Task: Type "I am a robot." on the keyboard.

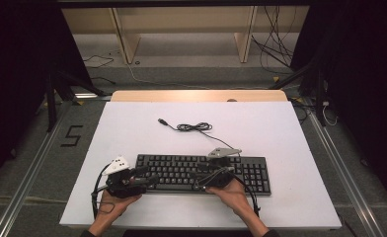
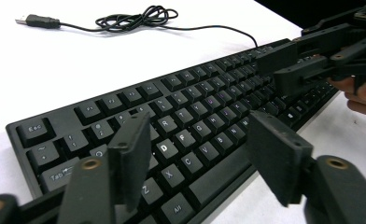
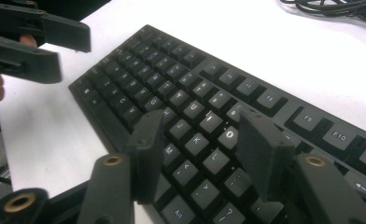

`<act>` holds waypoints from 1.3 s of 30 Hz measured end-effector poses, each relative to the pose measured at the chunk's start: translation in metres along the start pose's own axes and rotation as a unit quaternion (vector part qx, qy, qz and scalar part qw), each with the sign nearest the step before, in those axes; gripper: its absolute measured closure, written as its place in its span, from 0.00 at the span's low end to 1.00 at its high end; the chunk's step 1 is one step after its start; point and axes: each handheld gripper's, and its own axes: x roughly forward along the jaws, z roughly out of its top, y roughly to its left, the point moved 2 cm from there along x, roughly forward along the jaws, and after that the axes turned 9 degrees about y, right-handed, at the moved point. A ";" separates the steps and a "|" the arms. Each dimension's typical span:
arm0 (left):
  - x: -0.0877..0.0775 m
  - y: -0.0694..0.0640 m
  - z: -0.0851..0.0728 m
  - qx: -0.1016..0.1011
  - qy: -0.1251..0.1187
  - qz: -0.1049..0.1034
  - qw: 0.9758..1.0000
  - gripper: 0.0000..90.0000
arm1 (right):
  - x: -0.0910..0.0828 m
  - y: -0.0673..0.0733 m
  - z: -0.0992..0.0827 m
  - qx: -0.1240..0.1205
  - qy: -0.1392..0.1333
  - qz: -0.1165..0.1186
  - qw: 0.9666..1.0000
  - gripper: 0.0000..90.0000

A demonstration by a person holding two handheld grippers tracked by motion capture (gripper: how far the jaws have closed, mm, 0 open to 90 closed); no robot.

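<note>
Both grippers (image 1: pixel 144 174) (image 1: pixel 209 178), jaws spread, hover over the keyboard (image 1: pixel 201 173) lying crosswise, keys up.

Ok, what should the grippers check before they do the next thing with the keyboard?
1. Keyboard lies flat on the white table: ok.
2. Left gripper open above the letter keys: ok.
3. Right gripper open above the keys: ok.
4. The two grippers apart from each other: ok.
5. Cable and its plug lie behind the keyboard, away from the grippers: ok.
6. Whether any pad touches a key: cannot tell.
</note>
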 end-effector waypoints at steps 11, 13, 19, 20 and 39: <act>0.015 -0.001 0.009 0.007 0.020 0.004 1.000 0.64 | -0.011 0.000 -0.008 -0.002 -0.012 0.003 1.000 0.51; 0.019 -0.001 0.012 0.013 0.024 0.001 1.000 0.68 | -0.013 0.000 -0.010 -0.003 -0.015 0.005 1.000 0.49; 0.028 -0.002 0.017 0.018 0.035 -0.004 0.999 0.78 | -0.018 0.004 -0.015 -0.010 -0.020 0.009 1.000 0.46; 0.029 -0.002 0.018 0.020 0.038 -0.004 0.999 0.79 | -0.018 0.004 -0.016 -0.011 -0.021 0.009 1.000 0.46; 0.057 -0.003 0.032 0.028 0.077 -0.006 0.997 0.99 | -0.027 0.008 -0.025 -0.011 -0.022 0.008 1.000 0.44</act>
